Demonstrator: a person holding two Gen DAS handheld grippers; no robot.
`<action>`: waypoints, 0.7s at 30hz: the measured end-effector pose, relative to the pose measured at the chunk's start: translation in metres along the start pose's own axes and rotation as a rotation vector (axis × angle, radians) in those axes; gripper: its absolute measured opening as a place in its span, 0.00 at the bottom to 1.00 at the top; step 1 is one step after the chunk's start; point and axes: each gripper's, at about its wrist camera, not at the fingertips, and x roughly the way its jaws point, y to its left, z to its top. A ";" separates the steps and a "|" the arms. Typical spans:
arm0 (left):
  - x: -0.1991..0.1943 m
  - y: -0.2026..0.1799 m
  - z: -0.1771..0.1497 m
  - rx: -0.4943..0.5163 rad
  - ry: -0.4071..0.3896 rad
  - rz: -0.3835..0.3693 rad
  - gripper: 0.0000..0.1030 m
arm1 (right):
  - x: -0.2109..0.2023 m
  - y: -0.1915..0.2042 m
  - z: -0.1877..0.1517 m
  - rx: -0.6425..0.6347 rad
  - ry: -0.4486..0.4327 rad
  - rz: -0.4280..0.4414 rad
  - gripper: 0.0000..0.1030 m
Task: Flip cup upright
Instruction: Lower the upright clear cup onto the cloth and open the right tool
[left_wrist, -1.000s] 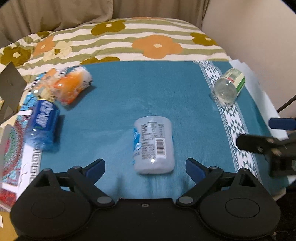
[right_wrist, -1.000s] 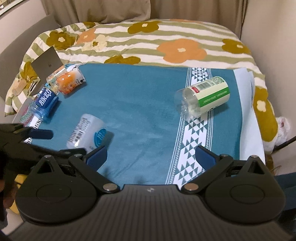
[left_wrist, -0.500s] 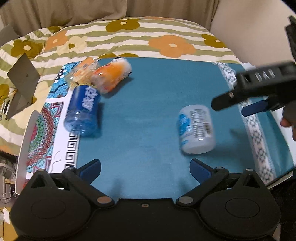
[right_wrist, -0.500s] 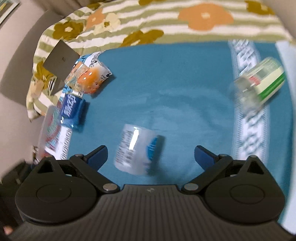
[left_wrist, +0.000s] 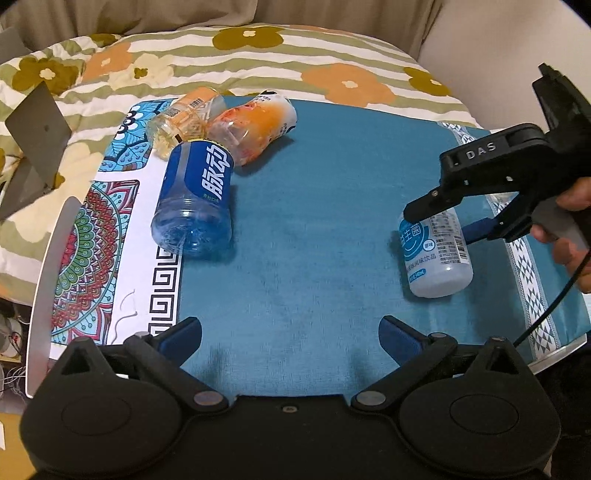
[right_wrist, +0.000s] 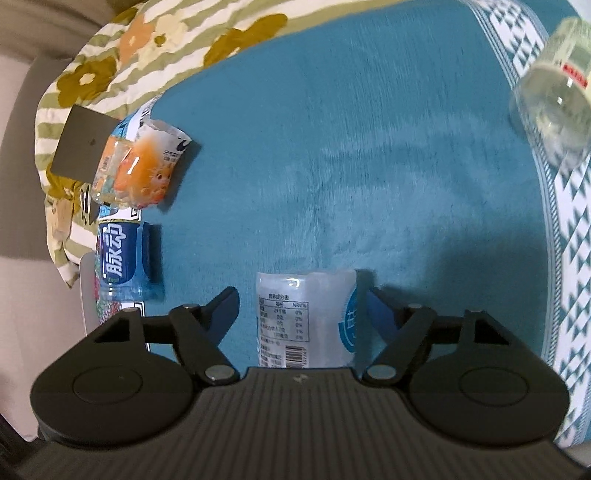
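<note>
Between the spread fingers of the right hand-held gripper (right_wrist: 301, 308), gripping nothing, the cup (right_wrist: 306, 319) lay sideways on the teal cloth (right_wrist: 332, 147); thin, light plastic, probably crushable, best taken gently mid-body.

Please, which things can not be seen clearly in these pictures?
- White cup, right wrist view: its near end is hidden behind the gripper body.
- Green-labelled cup, right wrist view: blurred and cut by the right edge.
- Right gripper, left wrist view: the white cup covers much of the far finger, so contact is unclear.
</note>
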 end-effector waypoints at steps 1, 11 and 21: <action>0.000 0.001 0.000 0.003 0.002 -0.002 1.00 | 0.001 0.000 0.000 0.008 0.002 0.002 0.82; 0.001 0.008 -0.002 -0.004 0.008 -0.023 1.00 | 0.007 -0.005 0.001 0.042 0.003 -0.001 0.73; -0.004 0.011 -0.006 0.005 0.001 -0.037 1.00 | -0.022 0.013 -0.023 -0.065 -0.242 -0.001 0.69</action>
